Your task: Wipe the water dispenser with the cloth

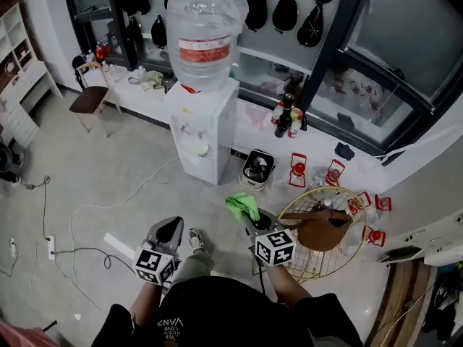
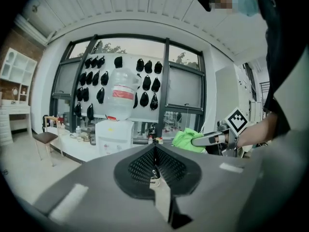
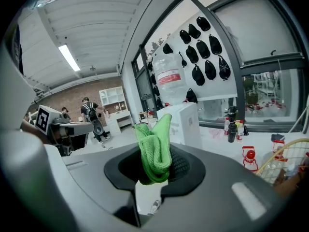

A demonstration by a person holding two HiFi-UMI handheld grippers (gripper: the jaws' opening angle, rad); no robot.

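right gripper (image 1: 251, 217) clamps green cloth (image 1: 243, 205) | left gripper (image 1: 171, 229) jaws together | shirt (image 1: 171, 322) print: vans

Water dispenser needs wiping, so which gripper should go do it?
The right gripper: its jaws are shut on the green cloth, and the water dispenser stands ahead. The left gripper holds nothing.

The floor (image 1: 108, 172) is pale grey and a little shiny, with thin cables (image 1: 44, 204) and a white power strip (image 1: 51, 247) lying on it. Large windows (image 1: 409, 42) in dark frames fill the far wall, above a low white ledge (image 1: 137, 96). A chair (image 1: 90, 98) with a brown seat stands beside this ledge, and white shelves (image 1: 13, 31) stand at the left. A tube lamp (image 3: 69, 57) is lit on the white slatted ceiling (image 3: 96, 28).
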